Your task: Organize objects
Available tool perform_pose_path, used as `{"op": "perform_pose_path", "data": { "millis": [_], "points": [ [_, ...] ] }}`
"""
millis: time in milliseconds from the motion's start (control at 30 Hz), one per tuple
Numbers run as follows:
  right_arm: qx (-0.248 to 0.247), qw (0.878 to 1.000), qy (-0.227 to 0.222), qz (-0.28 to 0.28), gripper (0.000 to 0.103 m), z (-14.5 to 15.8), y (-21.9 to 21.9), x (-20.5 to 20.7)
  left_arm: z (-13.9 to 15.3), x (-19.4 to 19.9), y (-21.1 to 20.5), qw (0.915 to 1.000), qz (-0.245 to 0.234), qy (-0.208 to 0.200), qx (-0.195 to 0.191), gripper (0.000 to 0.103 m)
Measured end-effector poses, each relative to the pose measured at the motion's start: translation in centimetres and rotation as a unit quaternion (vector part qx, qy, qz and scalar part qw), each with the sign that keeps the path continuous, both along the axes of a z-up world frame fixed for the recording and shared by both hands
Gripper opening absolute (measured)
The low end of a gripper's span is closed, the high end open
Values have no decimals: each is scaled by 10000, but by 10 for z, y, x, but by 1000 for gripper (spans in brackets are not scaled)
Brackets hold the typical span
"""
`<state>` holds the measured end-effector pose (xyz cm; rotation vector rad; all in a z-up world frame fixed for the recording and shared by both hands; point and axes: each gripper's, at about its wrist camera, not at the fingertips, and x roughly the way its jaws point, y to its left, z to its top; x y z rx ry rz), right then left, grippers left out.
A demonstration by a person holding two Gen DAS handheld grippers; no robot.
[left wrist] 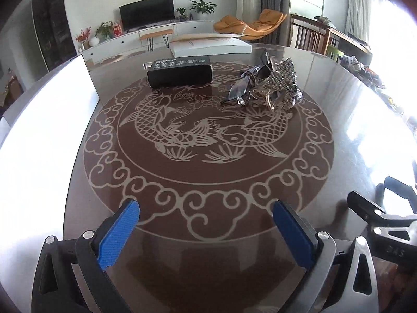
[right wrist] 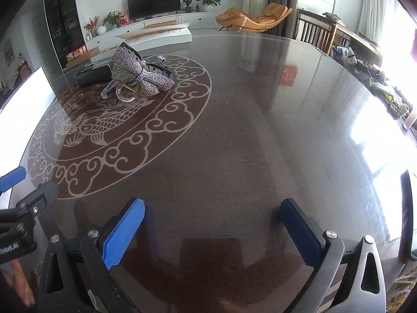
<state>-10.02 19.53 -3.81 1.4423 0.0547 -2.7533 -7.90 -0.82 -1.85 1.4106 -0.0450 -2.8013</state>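
A tangled pile of hair clips (left wrist: 268, 84), topped by a rhinestone bow (right wrist: 142, 71), sits at one o'clock on our glass table (left wrist: 208, 182), a black box (left wrist: 179, 71) just beside it at eleven. Our left gripper (left wrist: 206, 230) and right gripper (right wrist: 212, 230) hover wide open, holding nothing.

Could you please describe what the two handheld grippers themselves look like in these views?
Both match: the left gripper and right gripper each have two flat fingers with ribbed blue pads on black carriers, hinged with round silver pins to silver metal linkages with triangular cut-outs. No cables or sleeves are visible.
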Motion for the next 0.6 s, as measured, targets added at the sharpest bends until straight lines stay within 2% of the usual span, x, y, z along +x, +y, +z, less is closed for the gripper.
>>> {"op": "perform_pose_path", "data": {
  "millis": [167,600],
  "points": [
    [-7,10000,13,16,103,0,-1,4,-4,-11,-8,9997,-7,-142,186,103],
    [-6,10000,17,13,103,0,-1,4,-4,-12,-4,9998,-37,-126,143,103]
  ]
}}
